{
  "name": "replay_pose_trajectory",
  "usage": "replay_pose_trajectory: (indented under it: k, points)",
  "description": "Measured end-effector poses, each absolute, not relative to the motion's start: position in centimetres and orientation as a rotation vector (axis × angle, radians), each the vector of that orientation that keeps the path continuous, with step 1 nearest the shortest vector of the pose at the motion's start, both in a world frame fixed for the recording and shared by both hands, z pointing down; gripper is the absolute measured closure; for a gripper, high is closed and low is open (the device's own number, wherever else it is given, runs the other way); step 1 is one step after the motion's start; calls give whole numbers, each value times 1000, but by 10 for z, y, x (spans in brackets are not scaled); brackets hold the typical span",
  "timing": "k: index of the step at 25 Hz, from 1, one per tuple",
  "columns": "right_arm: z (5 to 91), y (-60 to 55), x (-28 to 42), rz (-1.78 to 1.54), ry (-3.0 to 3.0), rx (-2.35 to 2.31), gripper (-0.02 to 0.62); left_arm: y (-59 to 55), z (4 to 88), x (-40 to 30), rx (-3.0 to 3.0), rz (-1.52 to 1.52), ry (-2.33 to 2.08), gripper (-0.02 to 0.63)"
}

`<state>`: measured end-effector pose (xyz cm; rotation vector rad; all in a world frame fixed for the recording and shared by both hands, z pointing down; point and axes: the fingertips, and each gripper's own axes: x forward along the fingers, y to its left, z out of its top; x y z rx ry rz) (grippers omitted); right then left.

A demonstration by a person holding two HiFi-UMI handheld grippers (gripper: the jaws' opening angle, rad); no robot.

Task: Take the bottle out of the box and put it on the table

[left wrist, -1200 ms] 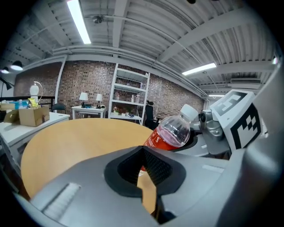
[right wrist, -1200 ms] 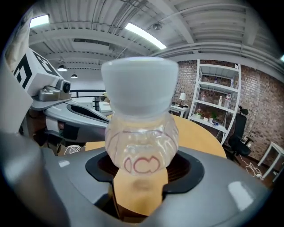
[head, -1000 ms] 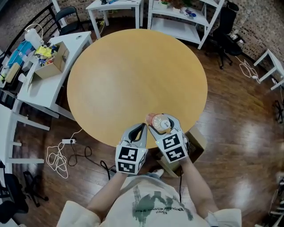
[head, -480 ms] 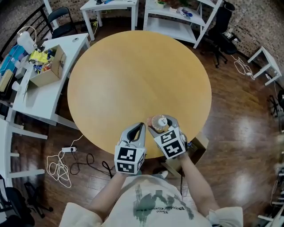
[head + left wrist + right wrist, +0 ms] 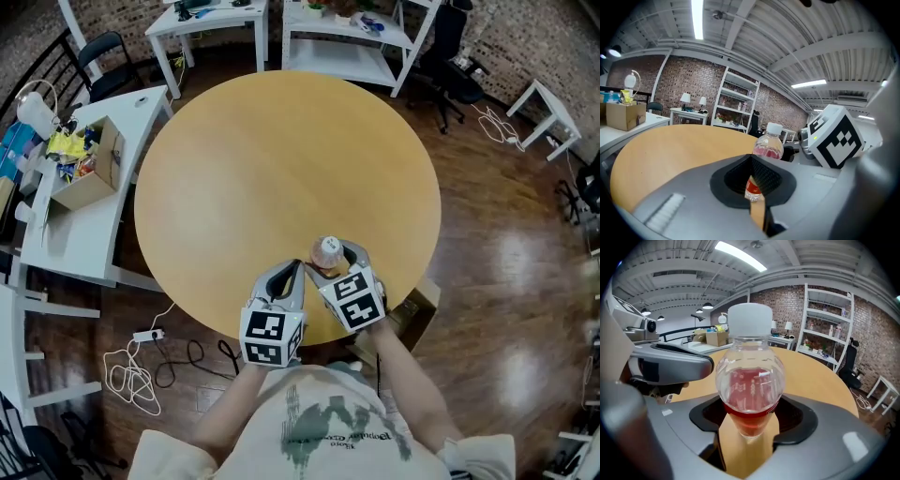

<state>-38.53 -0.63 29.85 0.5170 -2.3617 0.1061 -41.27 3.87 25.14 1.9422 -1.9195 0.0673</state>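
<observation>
A clear bottle (image 5: 328,251) with a white cap and red drink stands upright over the near edge of the round wooden table (image 5: 281,159). My right gripper (image 5: 334,257) is shut on its body; in the right gripper view the bottle (image 5: 750,390) fills the space between the jaws. I cannot tell whether its base touches the tabletop. My left gripper (image 5: 298,268) is just left of it, shut and holding nothing. In the left gripper view the bottle (image 5: 767,145) shows past the left gripper (image 5: 754,187). A cardboard box (image 5: 414,314) sits on the floor under the table's right near edge.
A white desk (image 5: 56,225) at the left carries an open carton of clutter (image 5: 86,171). White shelving (image 5: 347,42) and a small white table (image 5: 202,19) stand beyond the round table. Black chairs (image 5: 450,56) are at the back right, and cables (image 5: 131,380) lie on the floor.
The bottle in my right gripper has gone from tilted to upright, cap now facing up, and sits slightly further over the table. The left gripper stays beside it.
</observation>
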Motion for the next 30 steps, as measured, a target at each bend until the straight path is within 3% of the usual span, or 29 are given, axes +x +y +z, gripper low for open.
replay_pose_trajectory:
  k: [23, 30]
  points:
    - [289, -4, -356, 44, -2452, 711, 264, 51, 245, -393, 1977, 87, -1910, 609]
    - [260, 15, -329, 36, -2527, 844, 362, 56, 246, -372, 2024, 73, -1890, 609]
